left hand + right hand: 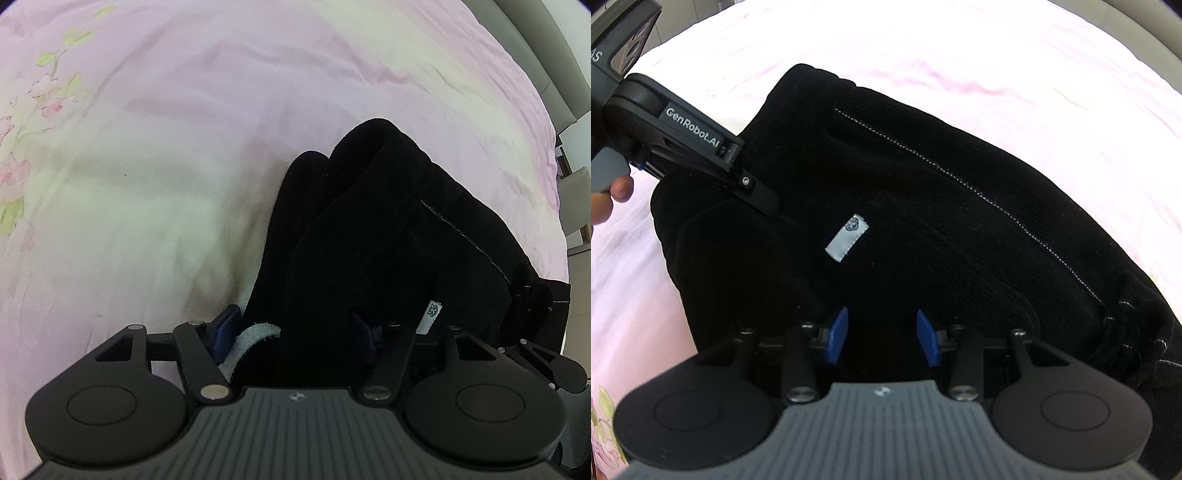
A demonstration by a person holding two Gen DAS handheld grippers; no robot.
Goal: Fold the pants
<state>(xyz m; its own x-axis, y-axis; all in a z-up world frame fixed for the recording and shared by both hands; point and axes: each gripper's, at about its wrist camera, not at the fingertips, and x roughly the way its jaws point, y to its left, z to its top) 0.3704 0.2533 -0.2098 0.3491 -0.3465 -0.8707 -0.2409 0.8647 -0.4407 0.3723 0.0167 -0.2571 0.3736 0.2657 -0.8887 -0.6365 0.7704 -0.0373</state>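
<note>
Black corduroy pants (923,206) lie bunched on a pink bedsheet (1034,74). They have a white stitched seam and a small white label (847,238). In the left wrist view the pants (369,229) rise in a thick fold between the blue pads of my left gripper (295,328), which is closed on the fabric and a grey band. The left gripper also shows in the right wrist view (764,199), pushed into the pants from the left. My right gripper (882,336) is open, its blue pads apart just above the pants.
The bedsheet (147,166) has a flower print at the left. The bed's edge and pale furniture (576,199) are at the right. A person's fingers (617,192) hold the left gripper's handle.
</note>
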